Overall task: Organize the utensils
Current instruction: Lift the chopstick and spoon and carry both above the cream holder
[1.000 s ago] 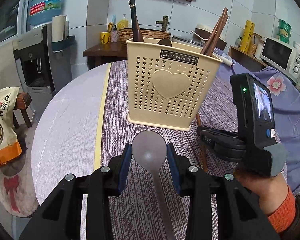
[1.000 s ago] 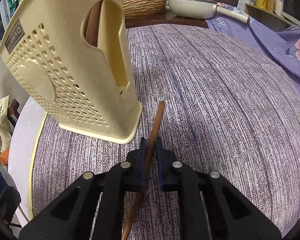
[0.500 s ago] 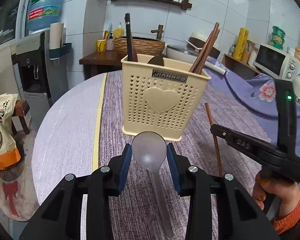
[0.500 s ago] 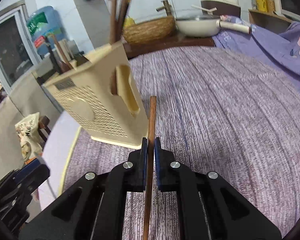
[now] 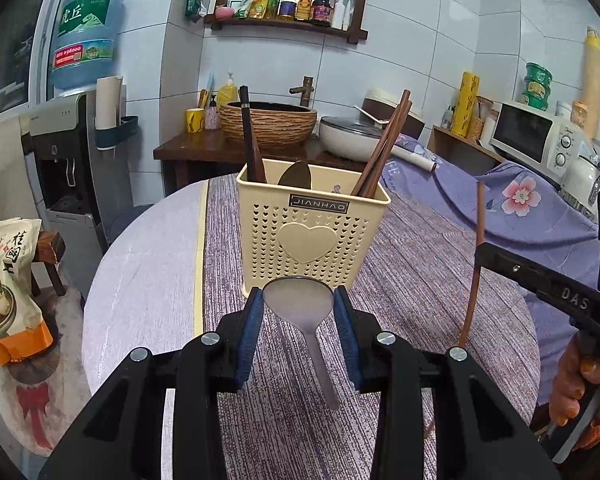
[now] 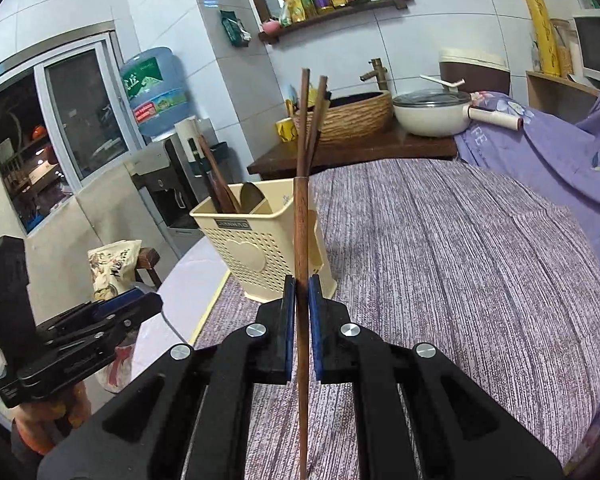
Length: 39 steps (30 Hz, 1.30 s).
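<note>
Left gripper (image 5: pixel 298 300): I see the blue pads (image 5: pixel 247 328) clamped on the bowl of a metal spoon (image 5: pixel 300 305), one pad on each side edge. The bowl sits right at the fingertips, and the handle runs back toward the camera between the fingers, clear of the cloth. The spoon is off the table, hovering just in front of the base of the utensil caddy (image 5: pixel 312 232).

Right gripper (image 6: pixel 301 292): jaws fully clenched on a single wooden chopstick (image 6: pixel 301 232). The stick stands near vertical between the pads; most of its length pokes up past the fingertips and the rest trails down between the fingers toward the camera. From the right wrist view its top overlaps the caddy's near right corner. From the left wrist view the same stick is upright to the right of the caddy, well apart from it, with a hand (image 5: pixel 580 384) on the gripper's trigger.

Caddy: cream, perforated, with a heart on its front, standing on the striped purple tablecloth (image 6: pixel 460 264). Inside: two brown chopsticks (image 5: pixel 384 148) leaning in the right compartment, a dark-handled utensil (image 5: pixel 250 140) on the left, and a spoon bowl (image 5: pixel 296 176) showing in the middle
</note>
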Tool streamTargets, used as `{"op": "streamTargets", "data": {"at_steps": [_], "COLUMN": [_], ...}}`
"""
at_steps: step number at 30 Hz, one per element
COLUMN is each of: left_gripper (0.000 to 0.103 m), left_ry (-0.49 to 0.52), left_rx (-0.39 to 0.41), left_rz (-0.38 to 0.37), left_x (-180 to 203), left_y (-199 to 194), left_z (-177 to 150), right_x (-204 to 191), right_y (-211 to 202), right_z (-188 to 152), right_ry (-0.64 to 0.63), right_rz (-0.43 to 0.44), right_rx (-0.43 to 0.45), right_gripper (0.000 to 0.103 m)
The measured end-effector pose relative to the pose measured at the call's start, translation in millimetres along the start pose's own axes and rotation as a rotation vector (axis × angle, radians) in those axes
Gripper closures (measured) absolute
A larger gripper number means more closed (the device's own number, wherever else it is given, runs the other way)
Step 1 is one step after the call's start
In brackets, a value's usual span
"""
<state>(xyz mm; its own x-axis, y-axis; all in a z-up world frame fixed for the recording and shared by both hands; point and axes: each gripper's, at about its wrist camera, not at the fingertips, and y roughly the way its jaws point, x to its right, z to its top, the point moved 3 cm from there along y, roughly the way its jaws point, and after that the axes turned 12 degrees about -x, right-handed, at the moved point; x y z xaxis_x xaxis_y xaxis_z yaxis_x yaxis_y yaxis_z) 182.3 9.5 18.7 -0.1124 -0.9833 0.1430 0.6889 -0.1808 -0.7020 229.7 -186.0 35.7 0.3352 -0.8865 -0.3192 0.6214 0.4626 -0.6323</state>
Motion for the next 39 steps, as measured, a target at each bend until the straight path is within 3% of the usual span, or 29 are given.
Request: {"op": "streamTargets", "data": {"at_steps": [12,21,27,33,36,39], "left_gripper": [0.068,0.068,0.068,0.068,0.068,0.068], "left_ry": [0.023,-0.024,-0.033,-0.033,0.006,0.031], "left_rx": [0.032,0.106,0.169,0.197,0.193,0.145], "left_rz": [0.002,-0.045,-0.019,0.068,0.124,0.125], "left_x": [-2,-14,-13,-13,-9,-6], "left_y": [-14,-46,-60,-41,-23,4], "left_z": [31,97,150,182,179,166], "right_x": [-31,-64,-86,-91,-85,-73], "right_y": [-30,-62,-76,-63,-39,-8], "right_z": [29,86,137,175,178,168], "right_ry": [-0.083,-0.160,-0.202,-0.177,-0.153,-0.125], "right_rz": [0.011,0.037,-0.019,-0.067,-0.086,-0.094], "right_rx": [0.076,0.149,0.225,0.269,0.246,0.200], "right_gripper": [0.096,0.096,0.096,0.096,0.096,0.096]}}
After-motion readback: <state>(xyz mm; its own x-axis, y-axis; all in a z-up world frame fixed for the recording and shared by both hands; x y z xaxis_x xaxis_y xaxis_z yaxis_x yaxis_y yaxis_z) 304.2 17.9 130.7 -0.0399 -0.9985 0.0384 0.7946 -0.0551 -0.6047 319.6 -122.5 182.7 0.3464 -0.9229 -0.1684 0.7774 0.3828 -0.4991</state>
